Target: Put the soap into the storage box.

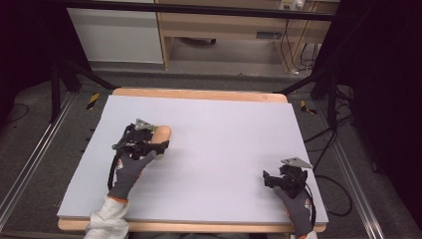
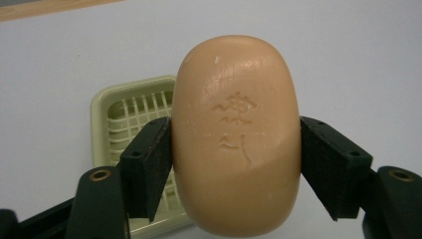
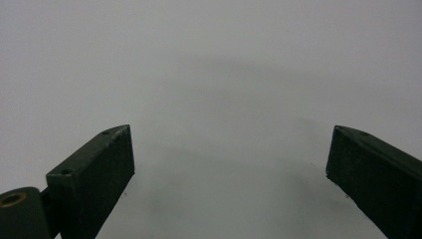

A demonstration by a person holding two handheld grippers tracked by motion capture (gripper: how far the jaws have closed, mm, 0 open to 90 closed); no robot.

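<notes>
Soap dish (image 2: 130,113) half behind soap (image 2: 236,134)

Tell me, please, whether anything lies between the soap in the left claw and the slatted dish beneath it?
Nothing visible does. The left claw is shut on the soap, and the slatted dish lies open on the table, its grid bare.

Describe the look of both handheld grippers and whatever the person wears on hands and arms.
Both hands wear dark grey knit gloves with orange cuffs; the left arm has a pale grey sleeve. The left gripper and right gripper are black frames, each topped by a grey three-cornered plate, with black cables trailing back. Their jaws are flat, black rectangular pads with small screw holes and brass-coloured pivots.
</notes>
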